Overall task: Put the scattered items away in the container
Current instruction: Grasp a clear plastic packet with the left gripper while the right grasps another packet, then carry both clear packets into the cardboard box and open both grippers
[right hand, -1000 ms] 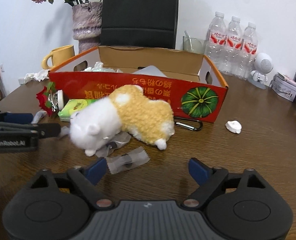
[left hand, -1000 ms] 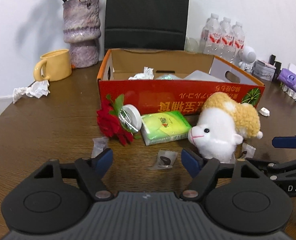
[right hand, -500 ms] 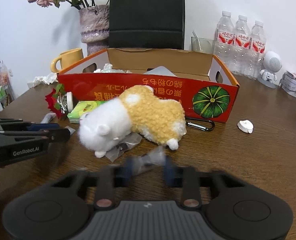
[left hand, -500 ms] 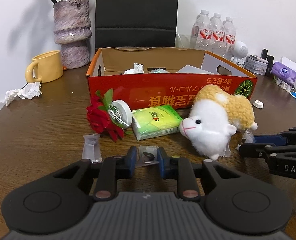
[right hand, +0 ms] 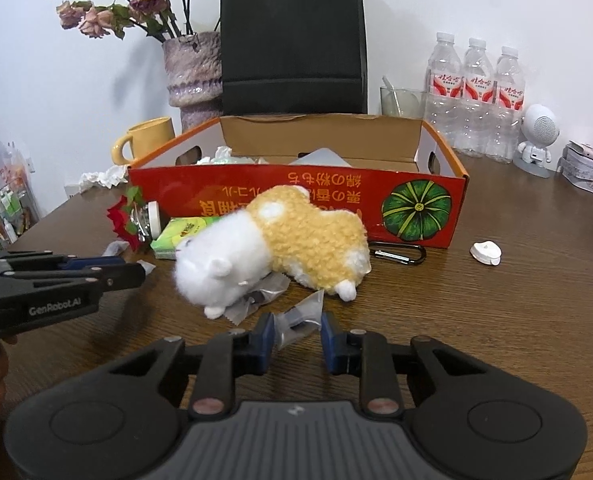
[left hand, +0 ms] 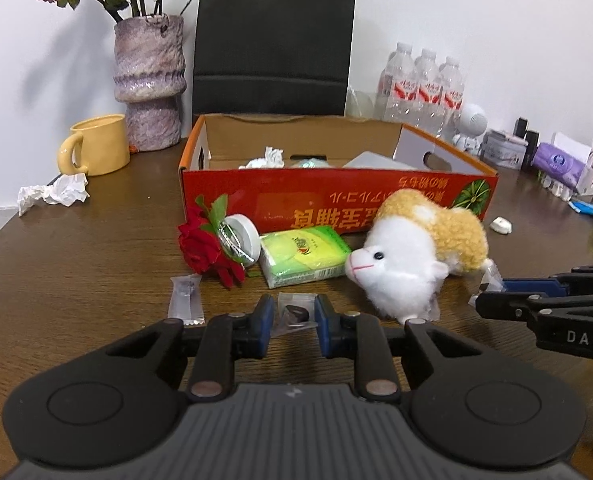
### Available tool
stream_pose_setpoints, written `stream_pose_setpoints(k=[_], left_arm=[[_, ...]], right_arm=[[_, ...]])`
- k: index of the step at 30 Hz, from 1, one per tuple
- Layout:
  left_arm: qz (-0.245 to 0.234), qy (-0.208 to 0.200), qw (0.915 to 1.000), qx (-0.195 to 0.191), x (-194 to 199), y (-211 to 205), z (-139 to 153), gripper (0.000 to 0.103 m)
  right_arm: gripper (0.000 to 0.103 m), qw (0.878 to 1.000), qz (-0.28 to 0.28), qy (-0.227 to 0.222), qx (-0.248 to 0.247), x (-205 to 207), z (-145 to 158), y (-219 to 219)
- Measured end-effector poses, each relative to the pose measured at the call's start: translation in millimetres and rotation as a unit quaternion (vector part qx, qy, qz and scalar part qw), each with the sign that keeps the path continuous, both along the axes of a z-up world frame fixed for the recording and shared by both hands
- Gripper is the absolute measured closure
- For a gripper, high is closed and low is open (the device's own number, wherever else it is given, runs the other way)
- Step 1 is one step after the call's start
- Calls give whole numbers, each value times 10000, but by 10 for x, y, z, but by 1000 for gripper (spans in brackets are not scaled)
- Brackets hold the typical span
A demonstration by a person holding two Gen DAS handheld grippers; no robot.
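Left gripper (left hand: pixel 294 316) pinching a clear sachet (left hand: pixel 293 313) low over the table (left hand: pixel 76 264), right gripper (right hand: pixel 297 330) clamped on another clear packet (right hand: pixel 301 316), plush sheep (right hand: pixel 272 248), tissue pack (left hand: pixel 302 255) and red rose (left hand: pixel 206 246) lying between both grippers and the red cardboard box (left hand: pixel 336 196), carabiner (right hand: pixel 398 255) just beside the box front.

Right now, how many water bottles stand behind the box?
3: left bottle, middle bottle and right bottle, in one row at the wall, right of the black bag. More may be hidden.
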State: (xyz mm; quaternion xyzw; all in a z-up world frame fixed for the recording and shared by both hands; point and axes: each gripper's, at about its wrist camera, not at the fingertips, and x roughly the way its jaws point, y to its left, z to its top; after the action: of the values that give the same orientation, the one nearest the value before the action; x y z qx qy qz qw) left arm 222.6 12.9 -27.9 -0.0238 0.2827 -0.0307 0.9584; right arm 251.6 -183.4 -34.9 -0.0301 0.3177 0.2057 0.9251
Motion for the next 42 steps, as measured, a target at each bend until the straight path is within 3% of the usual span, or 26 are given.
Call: stream_pose_setpoints(k=[12, 24, 31, 42], left_arm=[[-226, -534, 9979, -285, -139, -41, 411, 80], [-232, -1032, 9942, -170, 406, -116, 844, 80], [-4, -957, 9945, -417, 830, 23, 793, 80], [41, -714, 9966, -405, 1452, 124, 635, 80]], right_arm=[[79, 9985, -45, -495, 241, -92, 362, -130], [79, 9948, -29, -933, 412, 370, 821, -57], [79, 9946, -125, -867, 549, 871, 862, 13], [79, 9970, -104, -652, 402, 1488, 692, 186]])
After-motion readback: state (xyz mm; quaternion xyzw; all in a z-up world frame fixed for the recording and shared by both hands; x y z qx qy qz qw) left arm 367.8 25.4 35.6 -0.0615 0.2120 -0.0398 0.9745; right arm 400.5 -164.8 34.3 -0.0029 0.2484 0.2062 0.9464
